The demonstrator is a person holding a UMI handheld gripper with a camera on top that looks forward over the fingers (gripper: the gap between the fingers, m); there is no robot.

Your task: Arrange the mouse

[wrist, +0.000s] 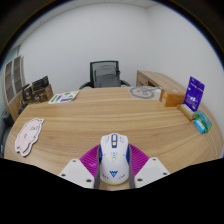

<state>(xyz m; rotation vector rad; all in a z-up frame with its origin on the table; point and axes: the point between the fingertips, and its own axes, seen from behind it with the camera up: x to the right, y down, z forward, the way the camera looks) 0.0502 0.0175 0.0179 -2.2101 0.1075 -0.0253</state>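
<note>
A white mouse (114,158) with blue marks on its back lies on the wooden surface (110,115), between the two fingers of the tongs (114,172); its front end points away from the camera, toward the far side of the surface. The purple pads (91,160) stand at the left and at the right of the mouse and come very close to its sides; whether they press on it or only stand beside it, I cannot tell, so I cannot say if the tongs hold it. The mouse seems to rest on the surface itself.

At the left edge of the surface, well apart from the mouse, lies a flat white thing with a rounded shape (27,137) and some pale drawing on it; beyond it, at the far left, there is a flat thing like a book or a paper (63,96). At the far right lies a round coil of pale cable or a similar ring (143,91); near it stands a brown box (175,99), and beside this box a purple card or package (195,93) stands upright; just before it lies a small teal thing (201,122), too small to name.

Behind the surface stands a dark office chair (104,74) in front of a white wall (90,40); at the left stands a shelf (14,80) with dark things.
</note>
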